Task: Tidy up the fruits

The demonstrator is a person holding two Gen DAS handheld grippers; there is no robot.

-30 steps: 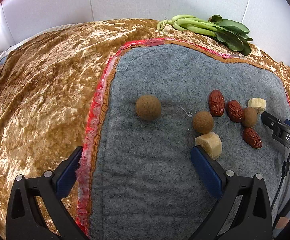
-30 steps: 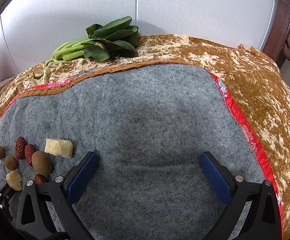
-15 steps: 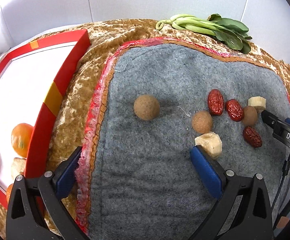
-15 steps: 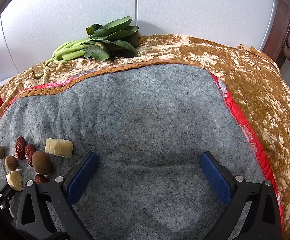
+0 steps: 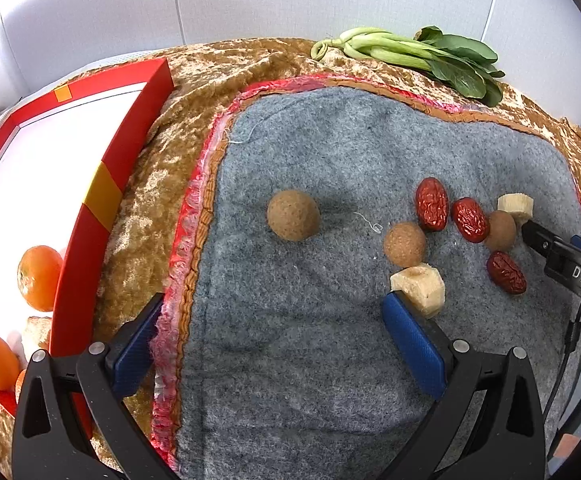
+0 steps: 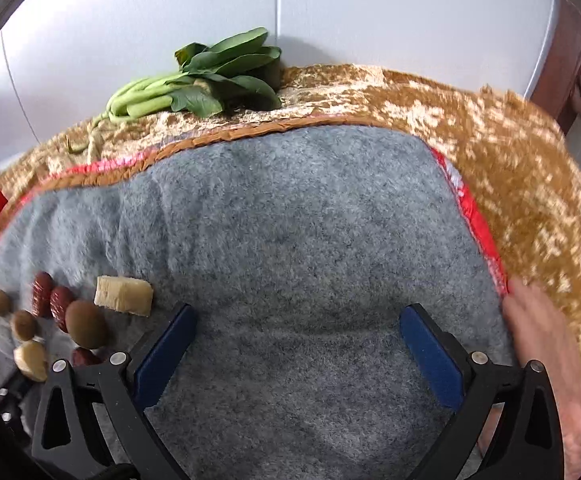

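Oranges [image 5: 39,278] already in red tray [image 5: 106,196]; dates [image 5: 431,204], brown balls [image 5: 293,215], cubes on mat remain. Left gripper [image 5: 268,336] and right gripper [image 6: 298,350] spread wide, empty.

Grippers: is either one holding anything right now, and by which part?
Nothing is held. The left gripper and right gripper are both open over the felt.

The grey mat [image 6: 310,240] lies bare across its middle and right in the right wrist view, giving wide room there. At the lower left of that frame the fruits crowd close: dates [image 6: 52,296], a brown fruit [image 6: 86,324] and a pale chunk [image 6: 124,295]. A hand [image 6: 546,344] rests at the mat's right edge. In the left wrist view a red tray [image 5: 102,200] walls off the left, and greens [image 5: 422,56] lie at the upper right.
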